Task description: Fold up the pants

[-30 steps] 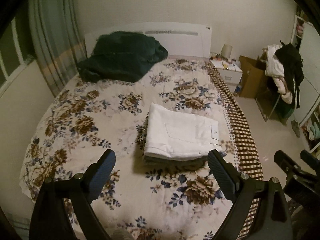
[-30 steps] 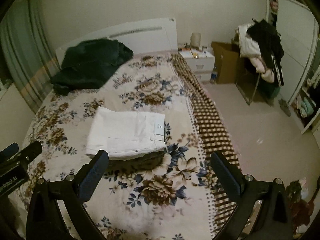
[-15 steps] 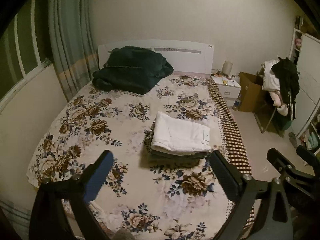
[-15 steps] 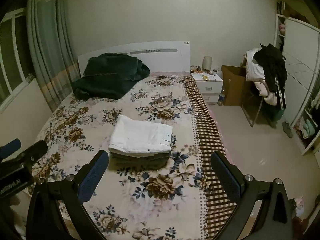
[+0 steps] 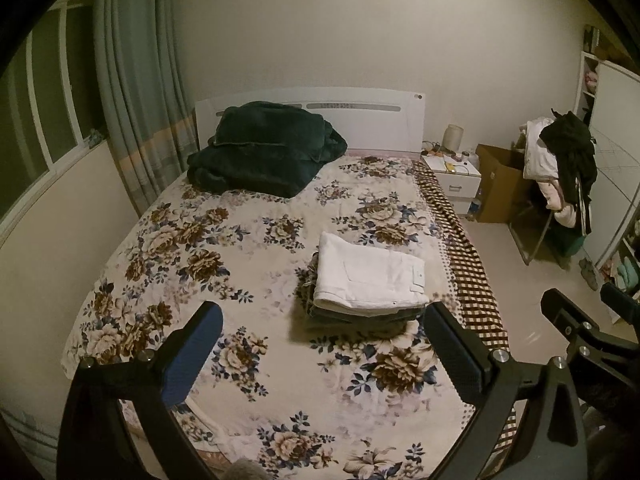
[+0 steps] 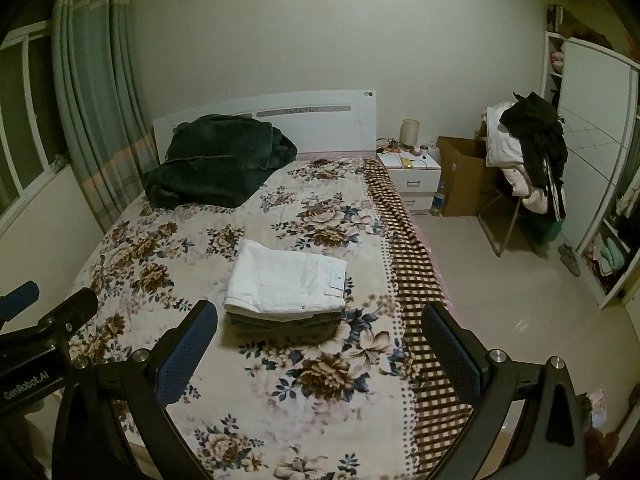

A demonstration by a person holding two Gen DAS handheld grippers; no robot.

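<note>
Both tongs have pulled back and upward from the bed (image 5: 168, 264), so the white pants (image 5: 370, 278) now sit farther off and smaller than a second ago, folded flat on top of a darker stack of clothes (image 5: 360, 314) near the checked edge of the bedspread. The left tongs (image 5: 322, 344) have spread to their widest with nothing between the jaws; the right tongs (image 6: 316, 340) gape empty as well. This retreat suggests the fold is finished and released. The left view alone catches the right tongs at its right edge, while the right view shows the left tongs (image 6: 48, 308) at its left and more of the wardrobe (image 6: 592, 168).
</note>
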